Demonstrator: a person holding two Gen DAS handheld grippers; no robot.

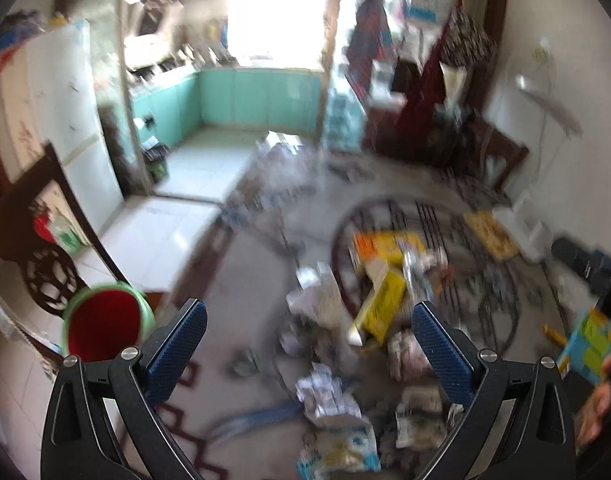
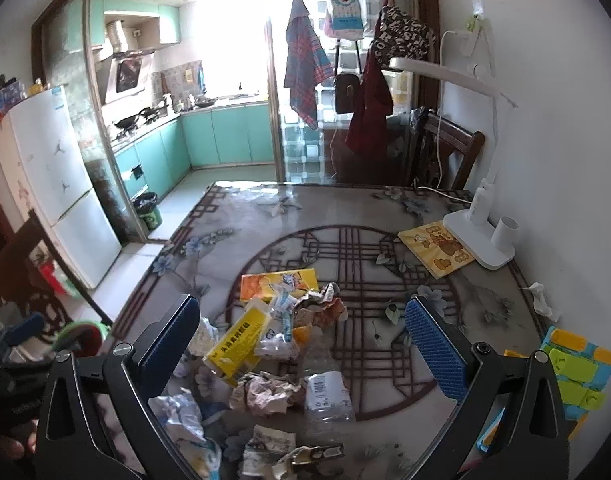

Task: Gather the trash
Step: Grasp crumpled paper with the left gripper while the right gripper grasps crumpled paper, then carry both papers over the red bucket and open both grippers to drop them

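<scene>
We're over the patterned table (image 2: pixel 345 208), trash heaped at its near centre, nothing collected as far as we can tell. Red bin with green rim (image 1: pixel 103 326) sits off the table's left edge, apparently empty. Largest pieces: yellow carton (image 2: pixel 235 344), clear plastic bottle (image 2: pixel 325 384), then crumpled wrappers (image 2: pixel 265 394). Left gripper (image 1: pixel 307 344) spread wide, empty, view blurred. Right gripper (image 2: pixel 301 342) likewise spread, holding nothing, above the pile. All pickups remain.

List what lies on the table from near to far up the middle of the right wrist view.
Clear plastic bottle → crumpled brown wrapper → orange box → bare far table edge.
</scene>
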